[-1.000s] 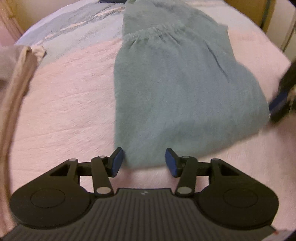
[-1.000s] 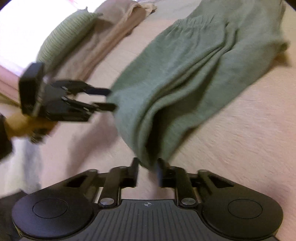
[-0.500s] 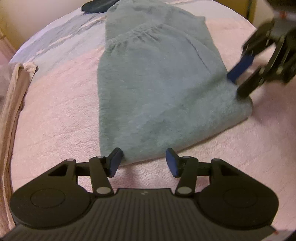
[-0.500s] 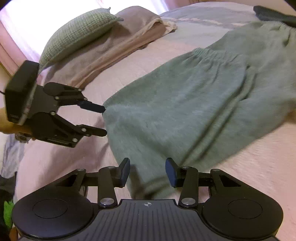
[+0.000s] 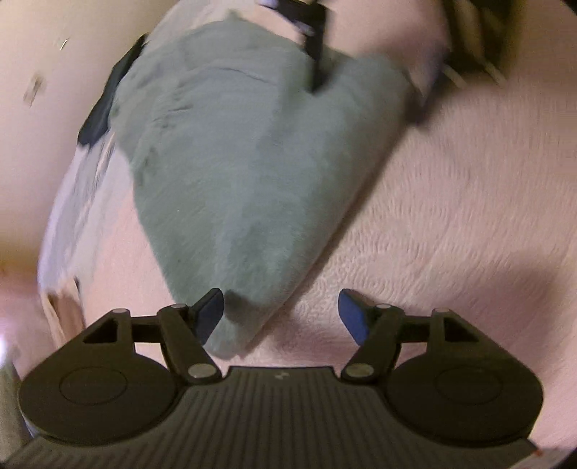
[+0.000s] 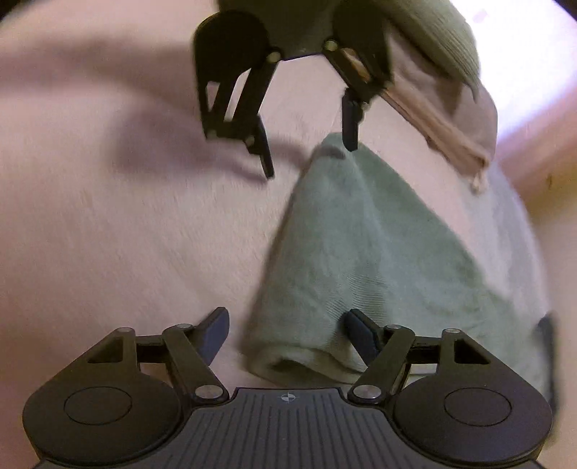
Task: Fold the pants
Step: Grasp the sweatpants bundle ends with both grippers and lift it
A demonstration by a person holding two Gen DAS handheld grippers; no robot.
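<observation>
The soft grey-green fleece pants (image 5: 249,173) lie folded into a thick, layered bundle on the pale pink textured bedspread (image 5: 450,223). The nap looks plush and slightly blurred, and a gathered waistband seam shows as a faint ridge toward the far end. One rounded corner of the bundle reaches in between the fingers of the left gripper (image 5: 279,312), whose jaws are opening; its blue pads do not press on the cloth. At the opposite corner, where the rolled fold edge shows stacked layers, the right gripper (image 6: 288,335) also spreads its jaws, with the cloth between them and unpinched. A beige folded blanket (image 6: 447,122) and a green ribbed cushion (image 6: 443,32) lie beyond the pants.
</observation>
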